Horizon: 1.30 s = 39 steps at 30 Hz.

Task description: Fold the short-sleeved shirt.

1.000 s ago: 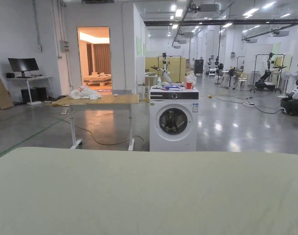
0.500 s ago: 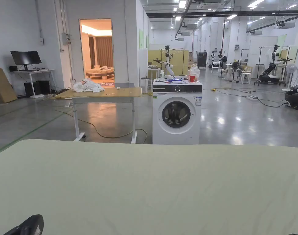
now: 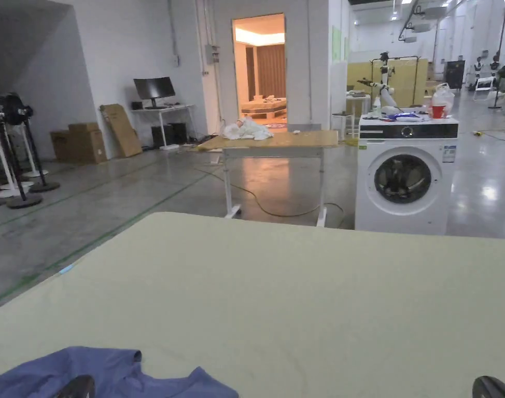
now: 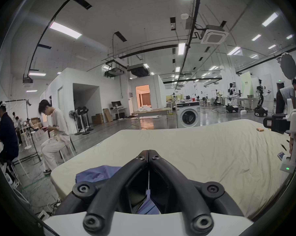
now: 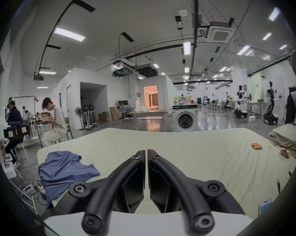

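Observation:
A blue short-sleeved shirt (image 3: pixel 106 370) lies crumpled at the near left corner of the pale green padded surface (image 3: pixel 298 290). In the right gripper view the shirt (image 5: pixel 63 168) spreads to the left of the jaws, partly hanging over the edge. My left gripper (image 4: pixel 149 152) hovers over the shirt (image 4: pixel 96 173) with its jaws closed together and nothing between the tips. My right gripper (image 5: pixel 146 152) is shut too, holding nothing, above bare sheet to the right of the shirt. In the head view, dark tips of the left gripper (image 3: pixel 78 386) and right gripper (image 3: pixel 492 387) peek up at the bottom edge.
Small orange cylinders (image 5: pixel 256 146) and yellow bits lie at the far right of the sheet, and a phone (image 5: pixel 264 207) near its front right. Beyond the sheet stand a washing machine (image 3: pixel 404 173) and a wooden table (image 3: pixel 277 141). A seated person (image 5: pixel 53 122) is off to the left.
The head camera has swung left and tipped down, bringing the blue shirt and both gripper tips into the bottom of the picture. The room's things have not moved.

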Each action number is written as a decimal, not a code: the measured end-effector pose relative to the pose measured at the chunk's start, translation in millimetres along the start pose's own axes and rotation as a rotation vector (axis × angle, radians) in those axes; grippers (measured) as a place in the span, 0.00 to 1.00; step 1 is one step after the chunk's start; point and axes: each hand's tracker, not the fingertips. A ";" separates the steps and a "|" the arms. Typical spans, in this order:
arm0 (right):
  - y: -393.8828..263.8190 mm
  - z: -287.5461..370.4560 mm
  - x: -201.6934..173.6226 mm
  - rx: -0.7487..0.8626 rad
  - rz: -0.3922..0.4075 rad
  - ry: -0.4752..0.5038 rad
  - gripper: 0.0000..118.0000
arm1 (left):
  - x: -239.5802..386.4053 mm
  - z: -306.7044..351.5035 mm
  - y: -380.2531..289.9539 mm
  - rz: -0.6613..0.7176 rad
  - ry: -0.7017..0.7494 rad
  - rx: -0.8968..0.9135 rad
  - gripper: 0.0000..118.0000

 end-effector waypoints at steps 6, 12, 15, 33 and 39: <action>-5.5 -15.3 -28.3 -0.023 0.008 0.107 0.01 | -25.0 -1.4 -3.6 0.044 0.109 -0.043 0.14; -12.0 -12.7 -31.2 -0.054 0.009 0.144 0.01 | -60.4 -43.9 -11.0 0.045 0.052 -0.105 0.56; -21.3 -8.8 -27.0 -0.097 0.024 0.113 0.01 | -83.9 -97.1 -8.0 0.052 -0.049 -0.218 0.72; -53.7 15.4 29.9 -0.267 -0.103 -0.079 0.01 | -115.4 -396.7 -111.1 0.118 -0.103 -0.904 0.64; -69.2 24.6 33.6 -0.297 -0.133 -0.096 0.01 | -101.8 -410.6 -102.2 0.097 -0.112 -0.936 0.00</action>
